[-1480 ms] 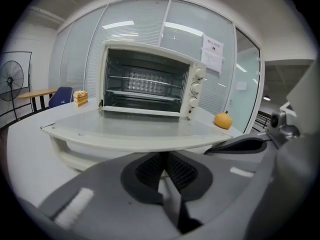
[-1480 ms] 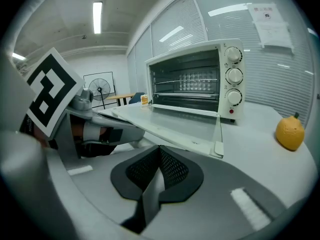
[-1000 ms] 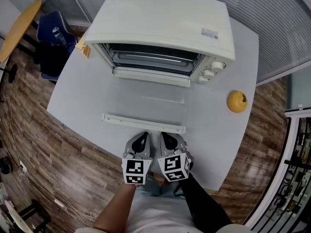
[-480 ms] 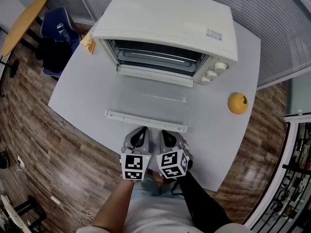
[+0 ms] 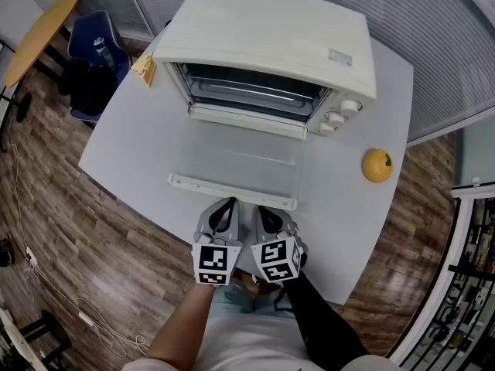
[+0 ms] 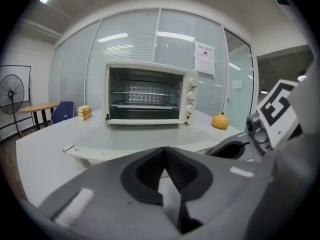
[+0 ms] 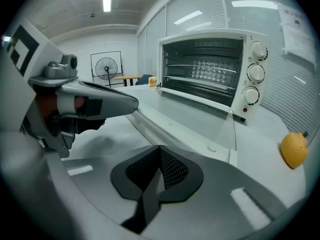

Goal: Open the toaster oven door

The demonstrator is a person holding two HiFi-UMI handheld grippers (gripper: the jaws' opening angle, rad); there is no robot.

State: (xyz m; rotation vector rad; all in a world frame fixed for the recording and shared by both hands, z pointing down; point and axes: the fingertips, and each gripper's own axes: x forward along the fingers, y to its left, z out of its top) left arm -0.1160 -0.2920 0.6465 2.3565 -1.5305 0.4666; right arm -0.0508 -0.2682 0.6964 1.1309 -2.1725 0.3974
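Holding my left claw [image 5: 225,210] and right claw [image 5: 267,216] side by side at the near edge of the table [image 5: 128,149], I see almost nothing change over the last second. Only my head drifts a little, so the oven [image 5: 267,41] slides slightly in the head view. The door [image 5: 240,161] lies as it lay a second ago, folded right down and flat over the table, its handle [image 5: 232,192] just ahead of my jaw tips. Both claws stay pressed closed, pads meeting, with nothing between them, and neither touches the handle. To my mind that means the job is done: the cavity stands wide open, its rack [image 6: 145,94] bare, and I am simply waiting clear of it.

The table is pale grey, smooth and mostly bare. An orange [image 5: 377,165] sits well to the right of the oven, beyond the knobs [image 5: 340,113], and a small yellow stack [image 5: 145,69] sits by the oven's left corner. Around it runs a wood floor [image 5: 66,238]. A blue chair [image 5: 89,41] and a round wooden tabletop [image 5: 39,29] stand off to the left, a fan [image 6: 11,96] further back, and blinded glass walls [image 5: 456,45] close in behind
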